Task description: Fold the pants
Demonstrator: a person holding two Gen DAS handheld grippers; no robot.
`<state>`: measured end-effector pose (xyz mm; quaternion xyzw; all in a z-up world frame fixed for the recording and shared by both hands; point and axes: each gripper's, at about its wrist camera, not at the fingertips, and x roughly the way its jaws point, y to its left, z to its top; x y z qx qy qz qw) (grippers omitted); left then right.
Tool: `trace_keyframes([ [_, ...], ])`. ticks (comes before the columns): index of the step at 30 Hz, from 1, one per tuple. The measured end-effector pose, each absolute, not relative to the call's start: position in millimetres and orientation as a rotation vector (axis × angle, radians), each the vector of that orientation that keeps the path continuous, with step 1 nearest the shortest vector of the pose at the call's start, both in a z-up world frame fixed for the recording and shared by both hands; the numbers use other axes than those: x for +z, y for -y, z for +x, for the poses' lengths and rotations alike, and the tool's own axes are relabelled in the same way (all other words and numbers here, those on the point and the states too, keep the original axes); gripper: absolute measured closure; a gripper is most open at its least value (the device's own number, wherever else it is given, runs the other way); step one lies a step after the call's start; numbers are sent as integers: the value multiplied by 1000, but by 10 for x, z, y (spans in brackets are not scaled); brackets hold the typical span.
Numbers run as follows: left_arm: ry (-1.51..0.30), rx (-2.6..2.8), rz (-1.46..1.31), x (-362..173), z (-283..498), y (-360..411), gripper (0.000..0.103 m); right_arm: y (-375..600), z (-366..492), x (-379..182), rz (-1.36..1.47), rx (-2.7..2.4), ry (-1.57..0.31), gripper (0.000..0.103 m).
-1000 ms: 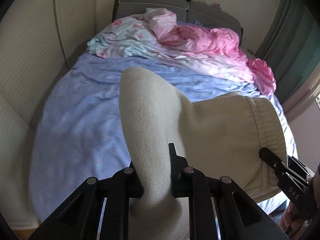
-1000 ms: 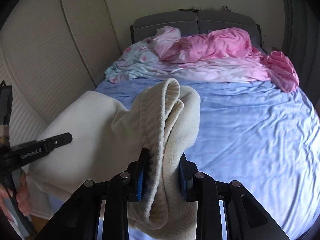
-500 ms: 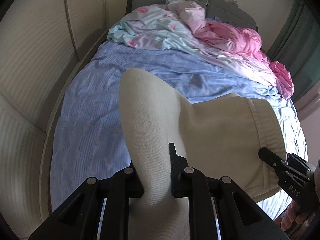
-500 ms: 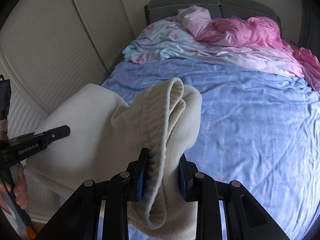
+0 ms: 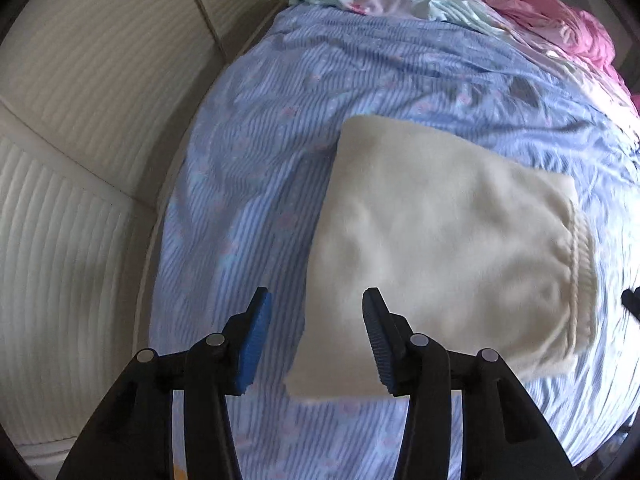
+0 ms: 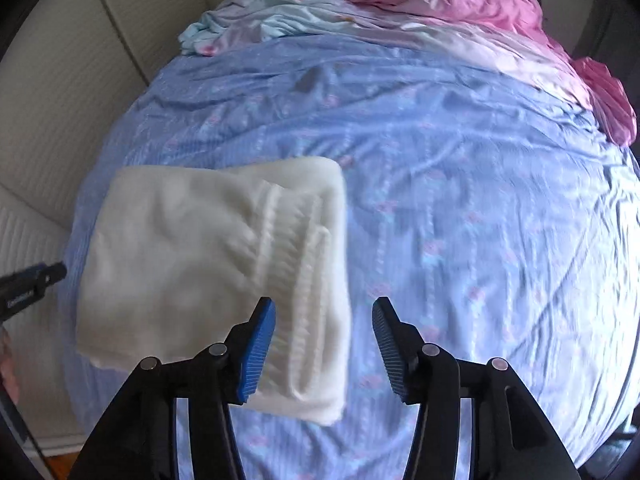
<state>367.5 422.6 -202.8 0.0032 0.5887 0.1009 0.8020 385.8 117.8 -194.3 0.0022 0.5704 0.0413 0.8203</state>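
The cream pants [image 5: 440, 248] lie folded in a flat block on the blue striped bedsheet [image 5: 260, 168], ribbed waistband [image 6: 296, 248] on the block's right side. My left gripper [image 5: 316, 316] hangs above the block's near left corner, jaws opening, blue pads clear of the cloth. My right gripper [image 6: 324, 320] hovers over the waistband end of the pants [image 6: 208, 256], jaws opening too, nothing pressed between the pads. Each gripper's tip shows at the edge of the other's view: the left gripper [image 6: 36, 276] and the right gripper [image 5: 632, 300].
A crumpled pink and pale-blue duvet [image 6: 440, 4] is heaped at the head of the bed. A cream ribbed padded wall [image 5: 80, 160] runs along the bed's left side. Blue bedsheet [image 6: 480, 200] stretches to the right of the pants.
Both grippers held the pants above the bed; they came down and forward, the pants now lie flat on the sheet, and both sets of jaws have let go and spread apart.
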Motion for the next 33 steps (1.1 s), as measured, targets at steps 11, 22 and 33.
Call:
trace_keyframes([
  [11,-1014,180,36,-752,2629,-3282,21,-705,2911,-890,8,205,-1018,21],
  [22,-882,135,75,93,1592,-2091,1,245,1788,15,14,230,-887,14],
  [33,-841,73,117,334,667,-1063,1,1199,823,320,-8,198,-877,14],
])
